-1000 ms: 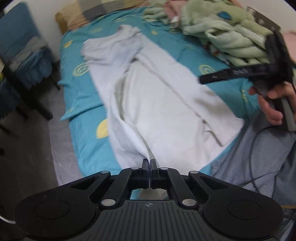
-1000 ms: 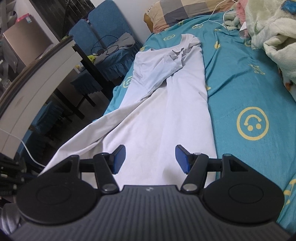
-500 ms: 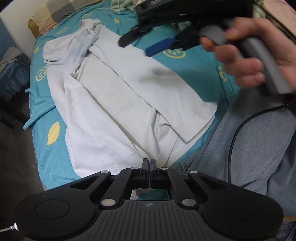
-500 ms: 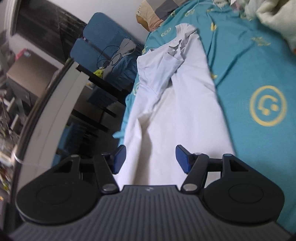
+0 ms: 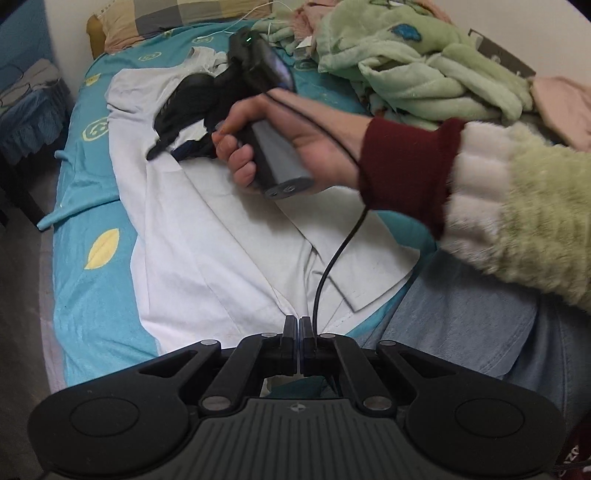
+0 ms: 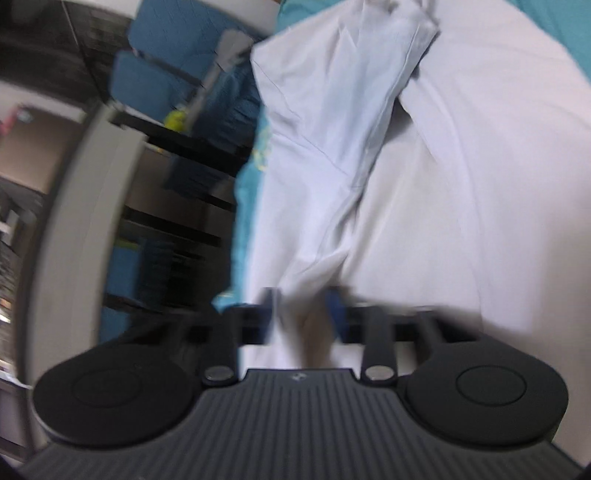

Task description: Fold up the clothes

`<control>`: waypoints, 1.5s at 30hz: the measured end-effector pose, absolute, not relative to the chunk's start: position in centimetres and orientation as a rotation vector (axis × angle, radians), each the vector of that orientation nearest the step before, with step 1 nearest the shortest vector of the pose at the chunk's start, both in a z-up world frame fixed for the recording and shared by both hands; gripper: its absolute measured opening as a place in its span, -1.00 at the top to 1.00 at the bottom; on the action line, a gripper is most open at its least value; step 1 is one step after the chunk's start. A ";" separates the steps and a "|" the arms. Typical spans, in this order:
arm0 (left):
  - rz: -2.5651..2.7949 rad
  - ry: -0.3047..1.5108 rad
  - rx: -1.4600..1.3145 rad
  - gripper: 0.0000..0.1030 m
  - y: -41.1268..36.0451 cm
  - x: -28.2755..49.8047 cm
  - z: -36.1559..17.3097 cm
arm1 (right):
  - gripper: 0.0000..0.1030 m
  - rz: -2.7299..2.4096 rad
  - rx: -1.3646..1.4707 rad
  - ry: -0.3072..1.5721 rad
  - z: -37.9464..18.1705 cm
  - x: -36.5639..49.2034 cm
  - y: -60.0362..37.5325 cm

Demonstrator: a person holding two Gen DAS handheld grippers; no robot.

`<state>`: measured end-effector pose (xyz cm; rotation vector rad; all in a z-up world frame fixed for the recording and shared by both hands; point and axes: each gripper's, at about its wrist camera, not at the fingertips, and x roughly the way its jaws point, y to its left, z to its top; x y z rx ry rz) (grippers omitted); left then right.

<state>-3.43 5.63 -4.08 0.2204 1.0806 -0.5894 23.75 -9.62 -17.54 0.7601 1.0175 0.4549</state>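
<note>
White garment (image 5: 207, 236) lies spread lengthwise on the teal bedsheet (image 5: 92, 206), one long side already lapped over the middle, hem end toward me, bunched collar end toward the checked pillow (image 5: 155, 22). I judge the cloth thin, light and limp: it creases wherever touched, will slide on the sheet, and sags if lifted at one point. Best hold is an edge or corner, pinching through both layers at a fold line, not the flat middle. Left gripper (image 5: 298, 328): fingers pressed together at the hem end of the garment; whether any cloth is caught between them I cannot tell, as the tips hide the contact. Right gripper (image 6: 303, 310), seen in the left view in the person's hand (image 5: 280, 147) over the collar half of the garment: own view blurred, blue pads (image 6: 267, 306) apart, a raised ridge of cloth standing between them, not clamped as far as I can see.
</note>
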 end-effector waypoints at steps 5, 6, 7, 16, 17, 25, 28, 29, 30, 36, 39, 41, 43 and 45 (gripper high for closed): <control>-0.644 1.097 0.140 0.99 5.0 -2.6 -4.4 | 0.90 0.429 0.678 0.901 -16.0 23.8 -9.2; -0.656 1.108 0.122 0.99 4.8 -2.3 -4.8 | 0.90 0.421 0.656 0.867 -15.3 23.5 -9.3; -0.669 1.119 0.103 0.99 4.7 -1.9 -5.1 | 0.90 0.411 0.619 0.857 -15.1 23.5 -9.2; -0.672 1.192 -0.011 0.64 5.6 -0.3 -6.8 | 0.84 0.402 0.503 0.875 -14.8 23.4 -9.7; -0.665 1.176 -0.035 0.48 6.2 -0.3 -6.6 | 0.82 0.410 0.485 0.873 -14.1 22.9 -10.0; -0.492 0.973 -0.404 -0.17 13.3 1.4 -4.6 | -0.14 0.437 0.390 0.816 -7.6 15.5 -14.1; -0.293 0.912 -0.365 -0.34 14.7 2.3 -4.2 | -0.17 0.402 0.389 0.831 -6.2 12.0 -16.9; -0.253 0.919 -0.356 -0.36 15.0 2.7 -4.4 | -0.18 0.379 0.396 0.851 -6.1 11.0 -17.9; -0.228 0.936 -0.349 -0.36 15.1 3.0 -4.7 | -0.18 0.353 0.418 0.874 -6.2 10.0 -19.1; -0.151 1.101 -0.276 -0.36 14.9 4.4 -7.6 | -0.21 0.191 0.520 1.091 -10.9 6.5 -23.4; -0.144 1.181 -0.257 -0.37 14.7 4.8 -9.1 | -0.20 0.195 0.567 1.180 -12.5 6.3 -23.7; -0.133 1.238 -0.237 -0.37 14.3 5.0 -10.1 | -0.17 0.196 0.574 1.233 -13.6 6.7 -23.1; -0.129 1.276 -0.225 -0.37 14.0 5.2 -10.9 | -0.18 0.203 0.533 1.292 -14.6 6.8 -22.1; -0.157 1.309 -0.217 -0.35 13.7 5.2 -11.4 | -0.20 0.220 0.501 1.328 -15.1 6.8 -21.2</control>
